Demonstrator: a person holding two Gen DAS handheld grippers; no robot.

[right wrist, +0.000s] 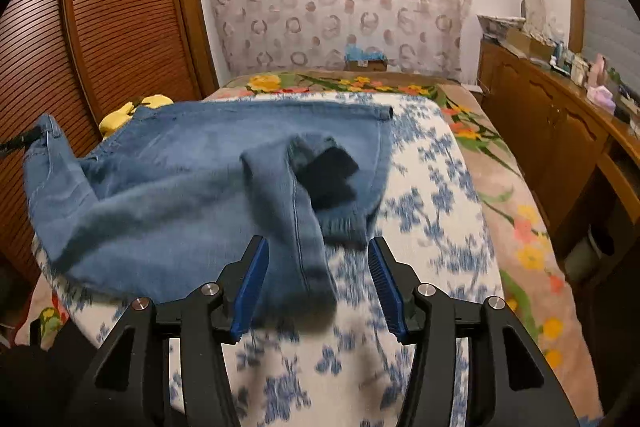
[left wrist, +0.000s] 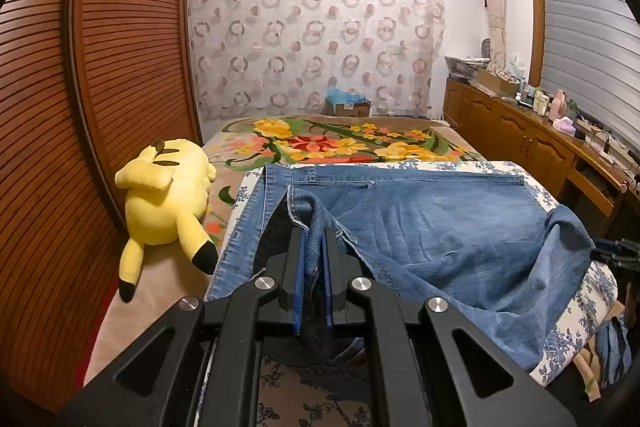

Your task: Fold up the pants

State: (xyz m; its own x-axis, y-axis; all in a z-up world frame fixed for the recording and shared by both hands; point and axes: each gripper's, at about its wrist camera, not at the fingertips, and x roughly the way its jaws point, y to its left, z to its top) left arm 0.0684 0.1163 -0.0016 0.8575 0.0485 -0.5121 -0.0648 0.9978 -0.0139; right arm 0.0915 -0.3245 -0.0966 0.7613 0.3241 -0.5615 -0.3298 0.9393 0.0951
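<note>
Denim pants (left wrist: 440,227) lie on a floral cloth (right wrist: 436,187); left claw (left wrist: 314,247) pinches them, right claw (right wrist: 318,259) spread

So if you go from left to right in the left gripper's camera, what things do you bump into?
Wooden slatted door → yellow plush toy → left gripper pinching the blue jeans → wooden cabinet with clutter on top.

Pants (left wrist: 432,223) on bed (left wrist: 460,147), toy (left wrist: 168,195) left.
</note>
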